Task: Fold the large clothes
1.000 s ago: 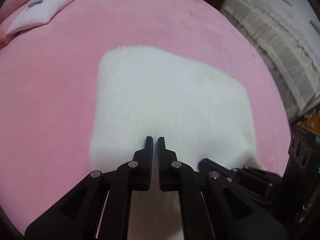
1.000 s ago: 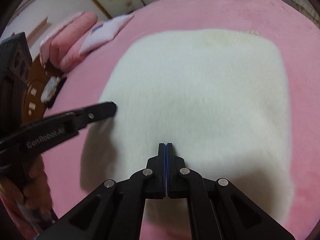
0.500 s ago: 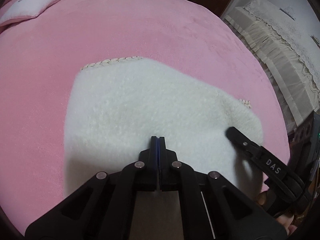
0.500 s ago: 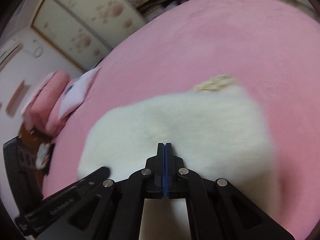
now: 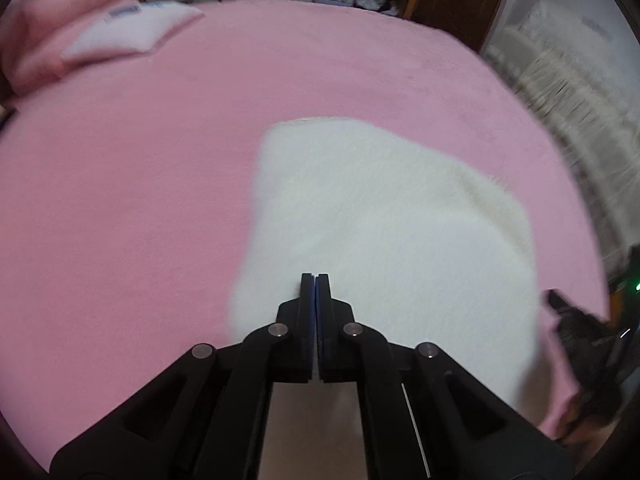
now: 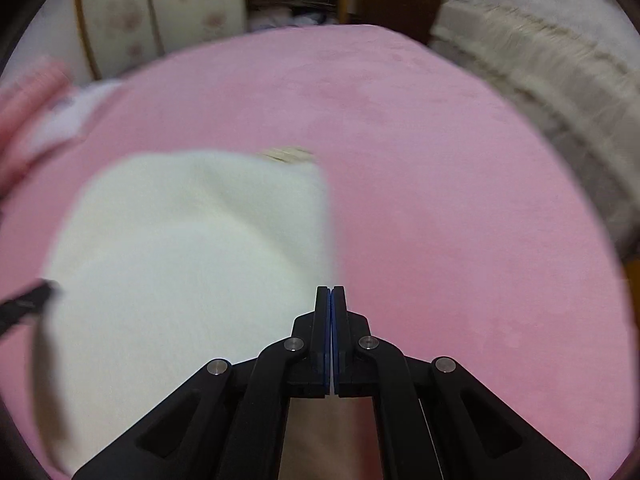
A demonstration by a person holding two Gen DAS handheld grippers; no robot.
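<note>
A white fleecy garment (image 5: 384,224) lies folded on the pink bed (image 5: 120,200). In the left wrist view my left gripper (image 5: 315,280) is shut, its tips over the garment's near edge; cloth runs under the fingers, and a grip cannot be made out. In the right wrist view the garment (image 6: 180,240) fills the left half, with a trimmed corner at its far edge. My right gripper (image 6: 331,292) is shut at the garment's right edge, with nothing visibly between its fingers. Each gripper shows blurred at the edge of the other's view.
A white pillow (image 5: 128,32) and a pink rolled quilt (image 5: 48,12) lie at the bed's far left. A cream lace-covered piece of furniture (image 6: 540,52) stands to the right of the bed. A wardrobe and a wooden door are behind it.
The left gripper closed fully. Both grippers drew back and swung apart; the garment now looks smaller, lying right of centre for the left camera and left of centre for the right camera.
</note>
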